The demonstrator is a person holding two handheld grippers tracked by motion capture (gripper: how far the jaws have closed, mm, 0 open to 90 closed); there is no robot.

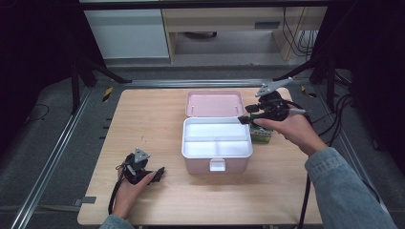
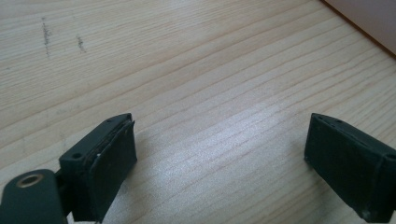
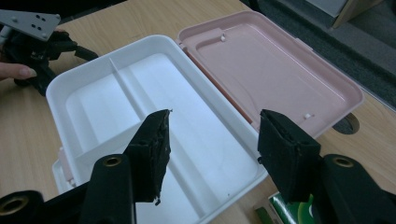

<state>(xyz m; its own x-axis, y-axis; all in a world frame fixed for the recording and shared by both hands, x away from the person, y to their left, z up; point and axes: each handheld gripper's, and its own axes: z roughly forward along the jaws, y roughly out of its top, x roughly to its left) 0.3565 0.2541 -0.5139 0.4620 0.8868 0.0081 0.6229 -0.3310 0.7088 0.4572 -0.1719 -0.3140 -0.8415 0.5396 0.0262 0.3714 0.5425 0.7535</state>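
Note:
A pink box (image 1: 198, 165) stands open in the middle of the table, its lid (image 1: 214, 104) laid back flat. A white tray (image 1: 217, 153) with dividers sits in the box, and its compartments (image 3: 140, 93) look bare. My right gripper (image 1: 243, 119) hovers over the tray's right rim; its jaws (image 3: 212, 126) stand open with nothing between them. A green pack (image 1: 261, 135) lies on the table just right of the box, below that hand. My left gripper (image 1: 161, 171) rests low at the table's front left, open over bare wood (image 2: 219, 135).
The wooden table (image 1: 143, 119) has free room left of the box and along the front. A round cable hole (image 3: 346, 124) sits behind the lid. Cables hang off the right edge, and black frame legs stand behind the table.

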